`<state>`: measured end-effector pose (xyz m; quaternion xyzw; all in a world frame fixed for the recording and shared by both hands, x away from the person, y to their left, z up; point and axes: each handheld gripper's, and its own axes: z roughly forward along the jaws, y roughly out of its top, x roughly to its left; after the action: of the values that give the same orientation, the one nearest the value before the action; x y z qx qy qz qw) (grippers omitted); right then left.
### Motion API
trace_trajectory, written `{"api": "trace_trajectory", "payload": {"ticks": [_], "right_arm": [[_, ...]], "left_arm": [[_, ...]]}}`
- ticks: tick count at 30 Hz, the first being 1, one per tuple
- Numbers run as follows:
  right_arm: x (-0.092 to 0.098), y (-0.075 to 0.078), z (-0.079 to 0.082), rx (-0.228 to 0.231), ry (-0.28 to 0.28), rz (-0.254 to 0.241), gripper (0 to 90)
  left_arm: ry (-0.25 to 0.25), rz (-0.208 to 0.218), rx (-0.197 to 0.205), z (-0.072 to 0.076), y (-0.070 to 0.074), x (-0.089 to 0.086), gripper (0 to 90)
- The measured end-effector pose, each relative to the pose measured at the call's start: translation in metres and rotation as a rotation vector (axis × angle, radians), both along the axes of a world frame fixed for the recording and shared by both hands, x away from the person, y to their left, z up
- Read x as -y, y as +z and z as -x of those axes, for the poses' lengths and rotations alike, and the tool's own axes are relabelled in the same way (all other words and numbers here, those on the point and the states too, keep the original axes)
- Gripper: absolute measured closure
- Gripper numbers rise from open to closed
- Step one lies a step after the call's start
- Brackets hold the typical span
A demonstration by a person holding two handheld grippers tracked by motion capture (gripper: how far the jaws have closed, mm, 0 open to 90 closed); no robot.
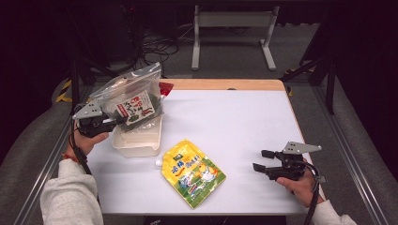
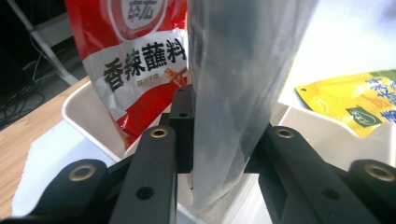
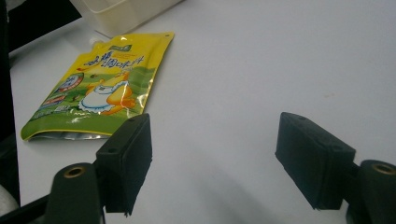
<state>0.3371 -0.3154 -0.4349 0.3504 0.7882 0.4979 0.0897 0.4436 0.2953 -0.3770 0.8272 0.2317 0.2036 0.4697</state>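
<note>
High view first: we see the left gripper (image 1: pixel 117 121) raised over the table's left edge, its jaws pinching a clear zip bag (image 1: pixel 133 96) that holds a dark packet with a white and red label. We see this bag hanging above a shallow white tray (image 1: pixel 137 140) that sits on the white table (image 1: pixel 234 122), with a red packet (image 1: pixel 165 87) peeking out behind the bag at the tray's far end. Left gripper view confirms the hold for us: the black pads press on both sides of the clear bag (image 2: pixel 233 93), the red packet (image 2: pixel 135 65) with white lettering stands in the tray (image 2: pixel 93 126) just behind, and a corner of the yellow pouch (image 2: pixel 355 100) shows to the right. We find that yellow and green spouted pouch (image 1: pixel 192 172) lying flat on the table in front of the tray, near the middle, apart from both tools. We see the right gripper (image 1: pixel 263 160) resting low at the table's right side in the person's hand, jaws spread wide with nothing between them. Right gripper view shows us the same: the right gripper (image 3: pixel 212 163) has two black pads well apart over bare white tabletop (image 3: pixel 280 60), with the pouch (image 3: pixel 98 88) lying beyond the left one and the tray (image 3: pixel 121 14) farther off.
</note>
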Motion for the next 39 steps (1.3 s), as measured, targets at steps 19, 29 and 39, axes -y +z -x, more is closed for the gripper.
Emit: {"api": "trace_trajectory", "payload": {"ticks": [19, 29, 39], "right_arm": [[-0.003, -0.001, 0.0, -0.008, 0.009, 0.013, 26.9], [-0.002, -0.002, -0.001, -0.014, 0.008, 0.008, 26.9], [-0.003, -0.002, -0.002, -0.018, 0.009, 0.001, 26.8]], "left_arm": [[0.1, -0.071, -0.022, 0.011, 0.009, -0.005, 73.9], [0.088, -0.048, -0.056, 0.003, 0.003, -0.001, 74.2], [0.079, 0.022, -0.051, 0.0, -0.006, -0.007, 74.2]]}}
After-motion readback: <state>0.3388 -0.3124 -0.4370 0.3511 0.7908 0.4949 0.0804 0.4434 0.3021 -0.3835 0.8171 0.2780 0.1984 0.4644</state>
